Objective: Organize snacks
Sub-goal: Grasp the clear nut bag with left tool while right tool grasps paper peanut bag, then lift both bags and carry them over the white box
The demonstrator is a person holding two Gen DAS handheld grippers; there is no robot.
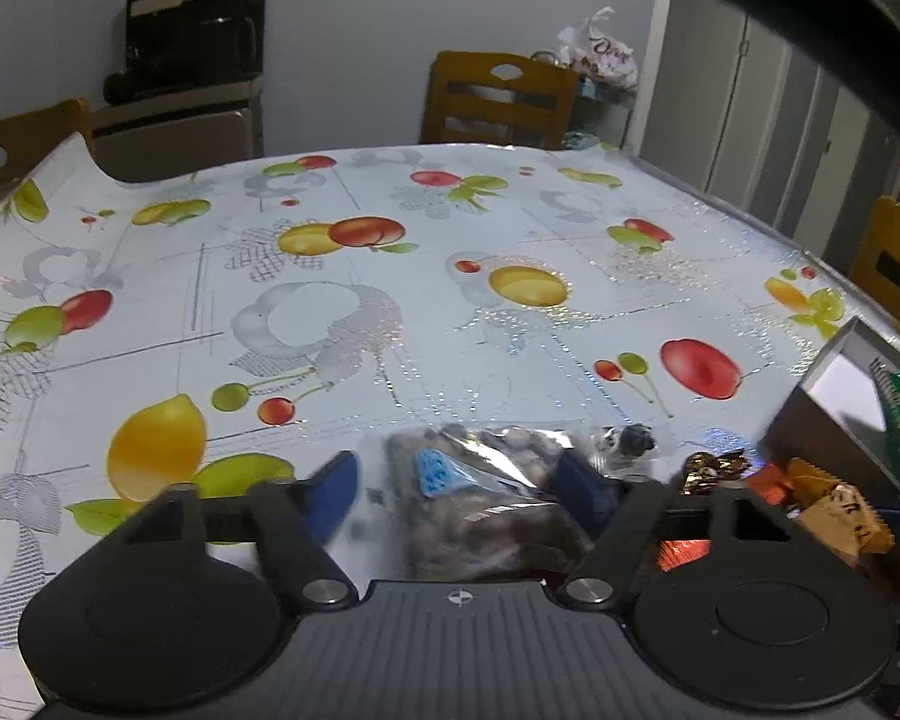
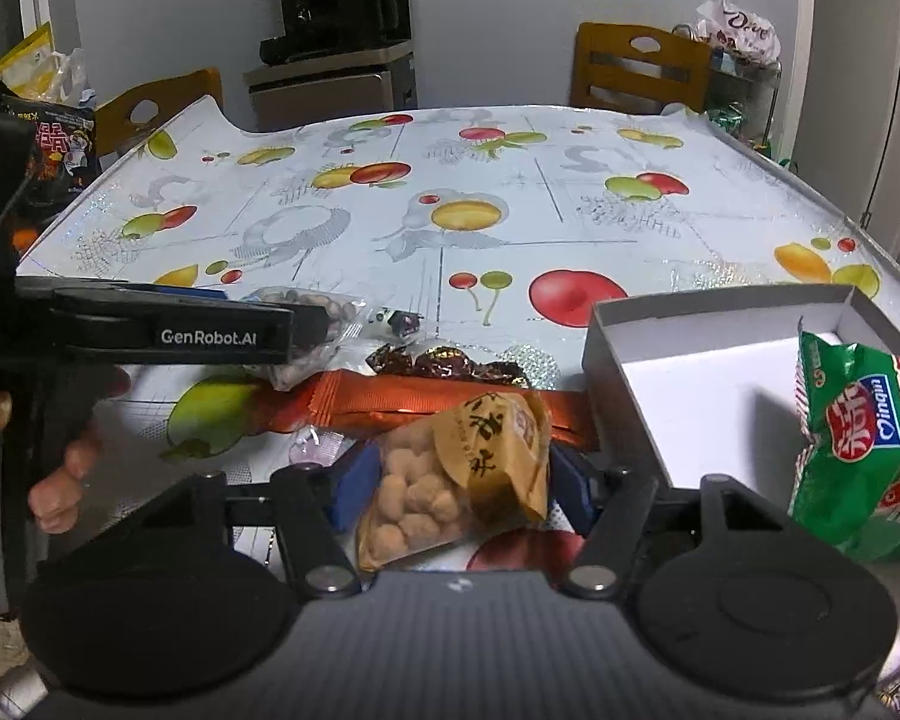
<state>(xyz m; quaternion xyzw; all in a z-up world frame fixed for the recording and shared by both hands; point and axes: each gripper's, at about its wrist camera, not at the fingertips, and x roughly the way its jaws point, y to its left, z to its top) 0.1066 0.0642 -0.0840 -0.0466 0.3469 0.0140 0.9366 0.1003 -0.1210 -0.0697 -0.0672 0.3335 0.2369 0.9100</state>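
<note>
Barely begun: box (image 2: 660, 372) at right of frame holds only green packet (image 2: 858, 450). Left claw (image 1: 456, 480) grasping clear nut bag (image 1: 480, 504); right claw (image 2: 456, 480) grasping yellow peanut pouch (image 2: 450, 480). Orange bar (image 2: 402, 405), foil candies (image 2: 444, 360) wait on table (image 2: 510, 210).

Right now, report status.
Left tongs round the nut bag. Right tongs round the peanut pack. Box holds a green bag.
</note>
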